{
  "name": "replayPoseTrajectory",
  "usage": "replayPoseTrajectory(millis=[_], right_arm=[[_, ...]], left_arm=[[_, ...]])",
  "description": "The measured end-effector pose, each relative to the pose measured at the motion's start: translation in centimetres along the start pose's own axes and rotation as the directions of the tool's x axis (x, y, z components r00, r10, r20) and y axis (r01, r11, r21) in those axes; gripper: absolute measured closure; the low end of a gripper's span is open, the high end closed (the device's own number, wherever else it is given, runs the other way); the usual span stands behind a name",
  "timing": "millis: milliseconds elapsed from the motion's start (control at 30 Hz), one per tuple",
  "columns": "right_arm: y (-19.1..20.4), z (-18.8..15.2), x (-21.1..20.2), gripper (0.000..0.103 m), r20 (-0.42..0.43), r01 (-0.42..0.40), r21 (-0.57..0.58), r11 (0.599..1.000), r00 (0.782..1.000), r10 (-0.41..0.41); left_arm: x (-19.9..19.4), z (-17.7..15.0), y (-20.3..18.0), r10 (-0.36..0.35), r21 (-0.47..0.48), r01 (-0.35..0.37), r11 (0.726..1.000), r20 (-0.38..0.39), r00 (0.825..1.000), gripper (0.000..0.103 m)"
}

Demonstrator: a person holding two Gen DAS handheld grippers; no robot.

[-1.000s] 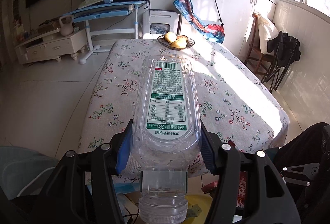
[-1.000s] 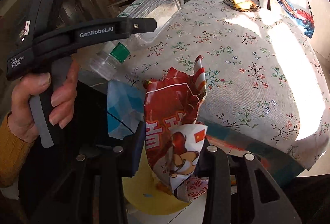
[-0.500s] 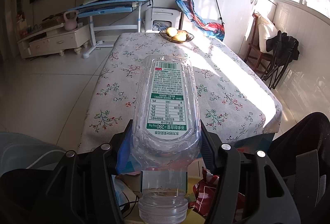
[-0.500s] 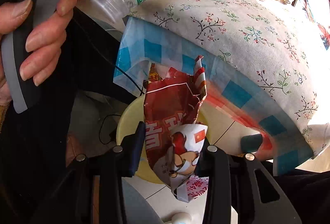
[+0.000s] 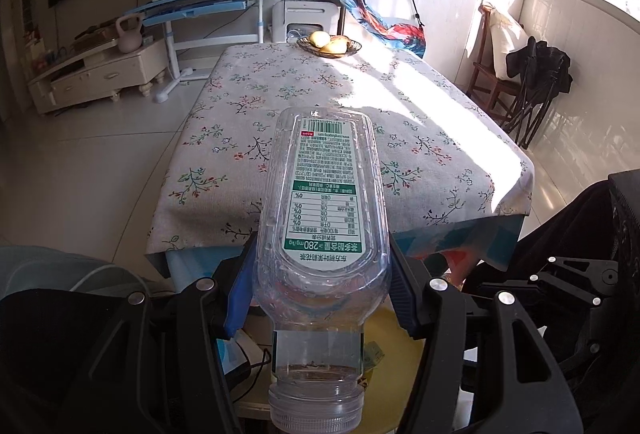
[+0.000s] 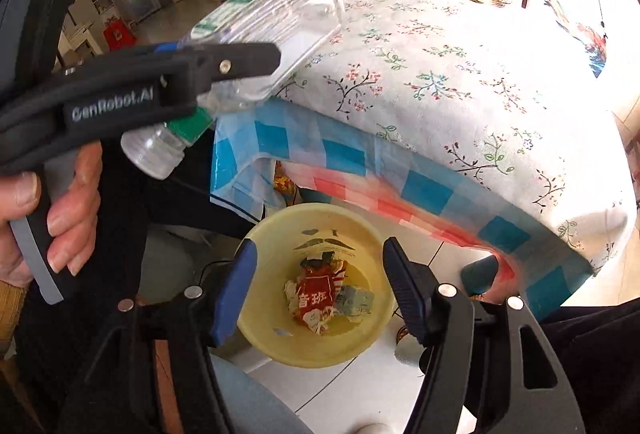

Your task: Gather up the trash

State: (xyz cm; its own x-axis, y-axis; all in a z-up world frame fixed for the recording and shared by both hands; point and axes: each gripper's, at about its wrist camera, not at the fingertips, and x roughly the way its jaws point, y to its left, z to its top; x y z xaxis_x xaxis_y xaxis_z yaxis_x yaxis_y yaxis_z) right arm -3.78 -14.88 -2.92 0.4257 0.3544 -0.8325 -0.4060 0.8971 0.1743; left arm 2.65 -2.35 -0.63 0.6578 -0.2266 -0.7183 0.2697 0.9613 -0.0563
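Sunlight falls across the floral tabletop, a fruit bowl at its far end. The left tool grips a clear bottle. The right tool, a moment ago clamping the red wrapper, now gapes wide above the yellow bin where it lies.

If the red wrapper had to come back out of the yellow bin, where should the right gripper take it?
Come straight down through the yellow bin's open top and pinch the red wrapper's raised, crumpled upper edge. The bin walls block any side approach, and the open right gripper is above it.
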Motion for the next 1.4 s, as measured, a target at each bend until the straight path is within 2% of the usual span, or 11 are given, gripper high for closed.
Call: replayPoseTrajectory(millis=[167, 267, 500, 633, 800, 900, 967, 1067, 1200, 1300, 1400], right_arm=[[-3.0, 0.5, -2.9, 0.031, 0.146, -0.02, 0.186, 0.982, 0.989, -0.007], [-4.6, 0.3, -4.2, 0.031, 0.203, -0.039, 0.282, 0.959, 0.979, -0.02], [-6.0, 0.1, -5.6, 0.03, 0.262, -0.052, 0.367, 0.929, 0.964, -0.05], [-6.2, 0.0, -6.0, 0.028, 0.284, -0.029, 0.385, 0.923, 0.955, -0.088], [-6.4, -0.3, -7.1, 0.024, 0.329, 0.021, 0.404, 0.915, 0.929, -0.167], [-5.9, -0.5, -8.2, 0.022, 0.366, 0.077, 0.391, 0.917, 0.901, -0.232], [-5.2, -0.7, -9.1, 0.018, 0.399, 0.122, 0.375, 0.919, 0.873, -0.278], [-4.3, -1.1, -10.7, 0.015, 0.461, 0.181, 0.353, 0.918, 0.82, -0.339], [-3.2, -2.0, -12.7, 0.01, 0.535, 0.237, 0.34, 0.91, 0.747, -0.395], [-2.8, -2.5, -13.4, 0.008, 0.567, 0.265, 0.333, 0.905, 0.711, -0.417], [-2.8, -2.5, -13.3, 0.008, 0.573, 0.282, 0.329, 0.901, 0.699, -0.428]], left_arm=[[0.3, -1.8, -1.3, -0.004, 0.059, 0.008, 0.998, -0.076, 0.997, 0.047], [1.2, -3.2, -2.1, -0.004, 0.098, 0.021, 0.995, -0.168, 0.986, 0.047], [4.2, -6.2, -4.5, 0.009, 0.22, 0.087, 0.972, -0.401, 0.916, 0.047], [3.6, -6.5, -5.4, 0.018, 0.263, 0.09, 0.961, -0.383, 0.924, 0.046], [1.9, -5.2, -4.5, -0.007, 0.214, 0.074, 0.974, -0.298, 0.954, 0.039], [-0.3, -4.1, -4.1, -0.019, 0.197, 0.049, 0.979, -0.155, 0.988, 0.028], [-2.0, -3.3, -4.0, -0.006, 0.192, 0.014, 0.981, -0.038, 0.999, 0.022], [-4.4, -2.5, -3.7, 0.011, 0.162, -0.028, 0.986, 0.109, 0.994, 0.019], [-6.8, -2.0, -2.8, 0.032, 0.079, -0.052, 0.996, 0.234, 0.972, 0.015], [-7.4, -1.6, -2.2, 0.059, 0.035, -0.071, 0.997, 0.278, 0.959, 0.014], [-8.0, -1.6, -1.8, 0.085, 0.001, -0.089, 0.996, 0.298, 0.951, 0.014]])
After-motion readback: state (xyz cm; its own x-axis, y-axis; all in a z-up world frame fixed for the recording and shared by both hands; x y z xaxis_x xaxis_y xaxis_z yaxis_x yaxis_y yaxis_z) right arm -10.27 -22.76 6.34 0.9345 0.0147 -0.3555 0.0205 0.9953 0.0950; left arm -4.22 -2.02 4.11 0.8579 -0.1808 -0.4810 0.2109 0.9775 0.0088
